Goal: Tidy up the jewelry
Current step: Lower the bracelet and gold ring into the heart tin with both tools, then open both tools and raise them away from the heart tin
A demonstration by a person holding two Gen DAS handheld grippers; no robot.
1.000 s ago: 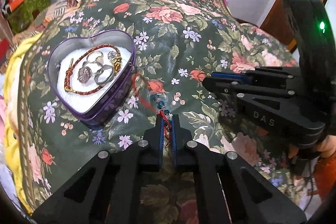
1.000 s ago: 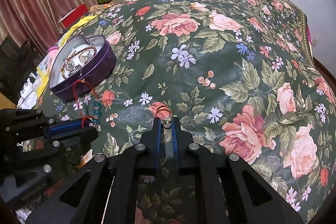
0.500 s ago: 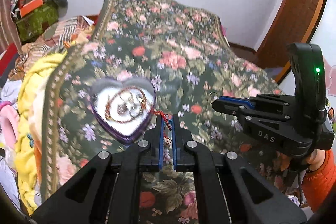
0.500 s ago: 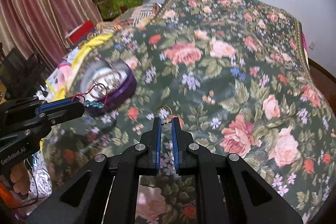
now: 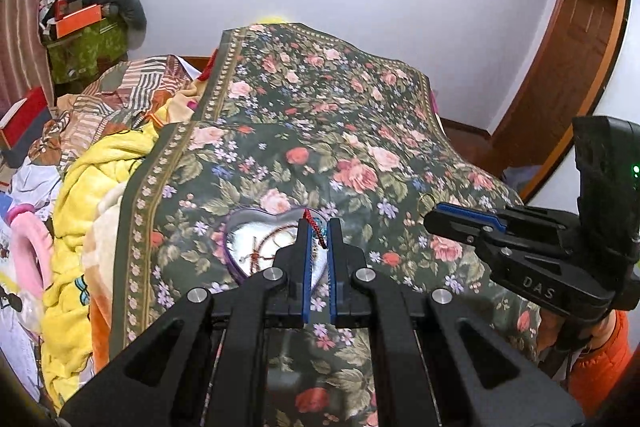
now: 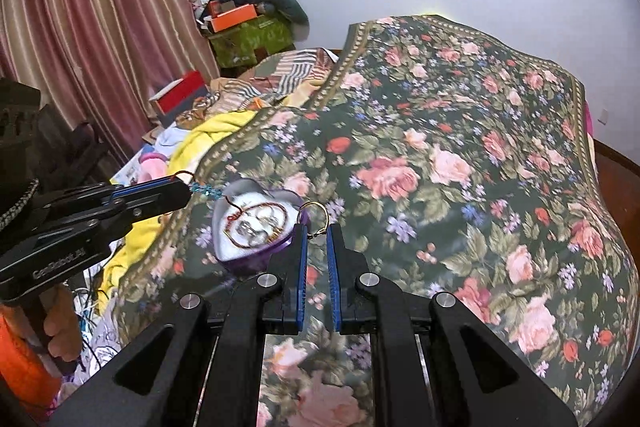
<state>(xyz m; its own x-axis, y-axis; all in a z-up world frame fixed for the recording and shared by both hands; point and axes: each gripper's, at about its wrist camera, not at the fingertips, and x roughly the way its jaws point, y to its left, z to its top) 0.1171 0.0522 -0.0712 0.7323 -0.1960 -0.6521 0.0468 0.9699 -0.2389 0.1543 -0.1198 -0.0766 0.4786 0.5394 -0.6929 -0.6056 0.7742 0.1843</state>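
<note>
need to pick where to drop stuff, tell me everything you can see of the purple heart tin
The purple heart-shaped metal tin sits open, no lid in view, on the dark floral bedspread. It has shallow, glossy purple walls and a white lining. Inside lie a red-and-gold cord bracelet in a loop and some silvery pieces, blurred. It rests flat near the bedspread's left border. Neither claw touches it: both are above it, in the air.

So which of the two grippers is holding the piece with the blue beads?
The left gripper: its red cord bracelet carries turquoise-blue beads. The right gripper pinches only a plain gold ring.
</note>
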